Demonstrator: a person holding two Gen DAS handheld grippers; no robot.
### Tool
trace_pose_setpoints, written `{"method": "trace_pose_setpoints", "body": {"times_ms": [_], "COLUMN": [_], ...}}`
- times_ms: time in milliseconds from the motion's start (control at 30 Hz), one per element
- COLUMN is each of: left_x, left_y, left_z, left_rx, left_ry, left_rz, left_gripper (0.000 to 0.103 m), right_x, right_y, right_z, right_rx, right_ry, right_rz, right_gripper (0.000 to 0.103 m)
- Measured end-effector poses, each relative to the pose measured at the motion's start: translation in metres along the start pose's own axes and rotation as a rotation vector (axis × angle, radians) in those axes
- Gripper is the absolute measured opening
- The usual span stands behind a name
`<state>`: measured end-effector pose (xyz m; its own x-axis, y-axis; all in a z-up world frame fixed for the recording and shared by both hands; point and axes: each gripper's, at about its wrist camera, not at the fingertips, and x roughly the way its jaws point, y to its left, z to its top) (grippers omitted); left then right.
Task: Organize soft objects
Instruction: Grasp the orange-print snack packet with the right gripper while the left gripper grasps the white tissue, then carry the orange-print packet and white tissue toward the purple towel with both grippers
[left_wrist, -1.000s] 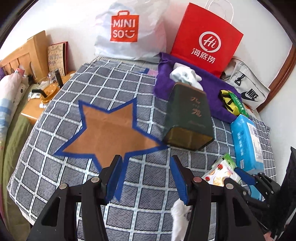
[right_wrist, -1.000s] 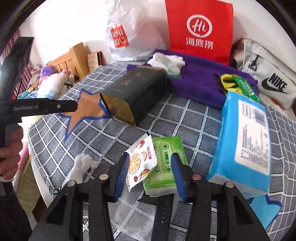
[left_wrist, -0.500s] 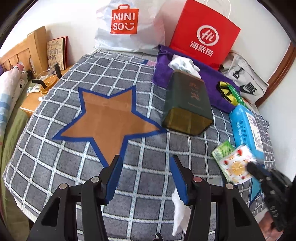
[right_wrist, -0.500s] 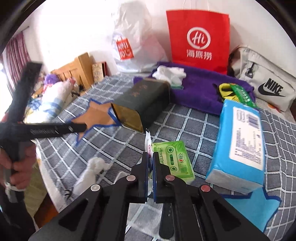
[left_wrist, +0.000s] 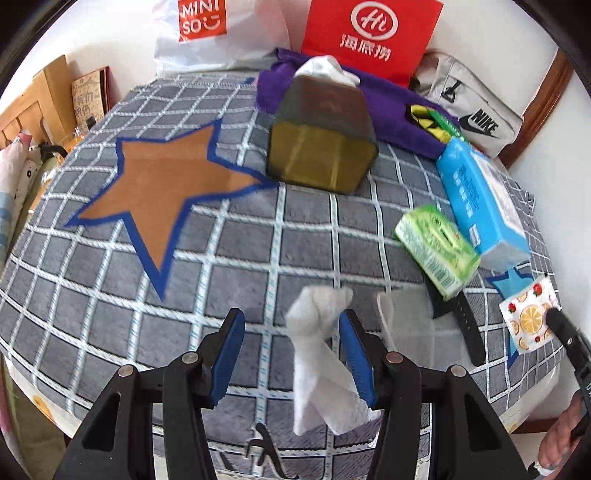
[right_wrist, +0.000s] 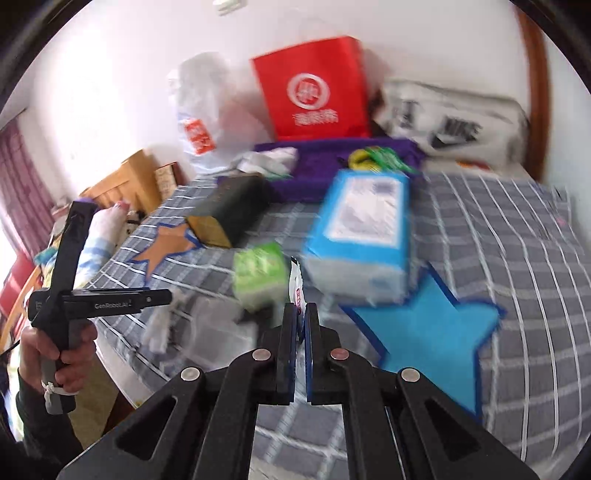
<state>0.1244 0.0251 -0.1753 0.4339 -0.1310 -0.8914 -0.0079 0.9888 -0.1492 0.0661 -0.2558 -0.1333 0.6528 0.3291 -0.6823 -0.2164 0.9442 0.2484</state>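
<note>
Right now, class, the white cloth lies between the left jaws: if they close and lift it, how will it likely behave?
The white cloth looks crumpled and twisted, so it will probably droop and trail rather than hold its shape. It seems thin, so likely light. On the checked blanket it would probably drag and bunch, not slide cleanly. The left gripper stands open around it.
</note>
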Motion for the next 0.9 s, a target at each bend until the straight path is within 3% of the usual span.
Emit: {"method": "trace_pose_setpoints", "body": {"times_ms": [167,267,300,400,567,833,900], "left_x": [0.006,0.007,0.007,0.008,0.009,0.009,0.009], "left_y": [-0.009,-0.013,-0.013,-0.01,-0.008,-0.007,-0.004], "left_z": [-0.004,-0.002,-0.001,0.002,0.005,0.006,0.006], "left_rx": [0.028,0.052,0.054,0.032,0.015,0.007,-0.001], "left_ry": [-0.02,-0.029,-0.03,-0.032,-0.03,-0.027,-0.028], "left_rz": [0.022,0.059,0.057,0.053,0.047,0.032,0.02], "left_gripper": [0.049,0.033,0.025,0.022,0.022,0.022,0.022], "right_x": [0.009,0.011,0.011,0.011,0.012,0.05,0.051], "right_y": [-0.028,-0.034,-0.036,-0.042,-0.036,-0.02,-0.017], "right_z": [-0.025,-0.03,-0.031,-0.033,-0.041,-0.044,-0.045], "right_rx": [0.072,0.056,0.051,0.037,-0.028,-0.16,-0.164], "right_ry": [0.05,0.053,0.056,0.069,0.062,0.154,0.144], "right_rz": [-0.022,-0.063,-0.075,-0.098,-0.118,-0.156,-0.177], "right_gripper": [0.005,0.01,0.018,0.047,0.072,0.076,0.076]}}
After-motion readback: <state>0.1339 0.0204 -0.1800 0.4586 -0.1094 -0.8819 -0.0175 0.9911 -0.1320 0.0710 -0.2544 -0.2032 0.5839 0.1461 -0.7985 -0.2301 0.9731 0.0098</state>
